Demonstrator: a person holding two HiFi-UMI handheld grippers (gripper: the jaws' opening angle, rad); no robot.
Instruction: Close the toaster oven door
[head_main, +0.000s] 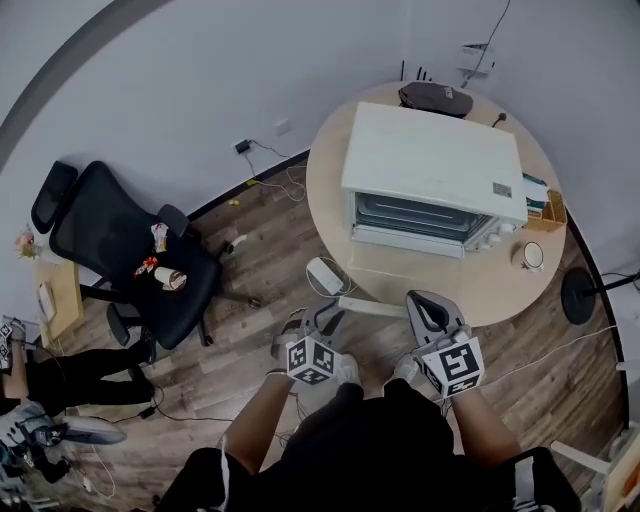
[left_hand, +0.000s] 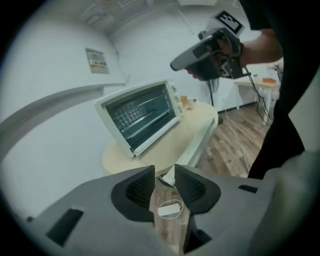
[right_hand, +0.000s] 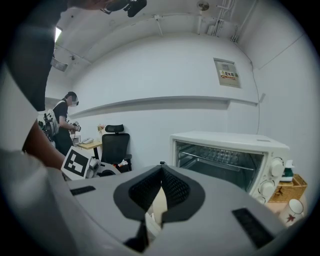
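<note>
Grey plastic, both tools, held low and close to the body, short of the desk edge. Left tool (head_main: 322, 318): jaws parted a little, nothing between them; only floor planks and a white power adapter (left_hand: 170, 209) show through the gap. Right tool (head_main: 432, 308): tips meeting, empty. Neither touches anything. Likely carried this way because the approach hasn't begun.

Round wooden desk (head_main: 420, 290) next, straight ahead. White toaster oven (head_main: 430, 160) sits on it toward the back, mouth facing the person. Door (head_main: 405, 240) is down, hinged at the bottom, lying out over the desk. Wire rack inside is plain to see from the right gripper view. Task not started, I judge. The door's free edge faces the tools, so a push up from under should swing it shut; either tool would serve, no grip needed.

Right of the oven: a mug (head_main: 532, 256) and a small wooden box (head_main: 548, 208). Behind it, a dark device with short antennas, probably a router (head_main: 435, 97). Off left, well apart, a black office chair (head_main: 130, 250) on the wood floor.
</note>
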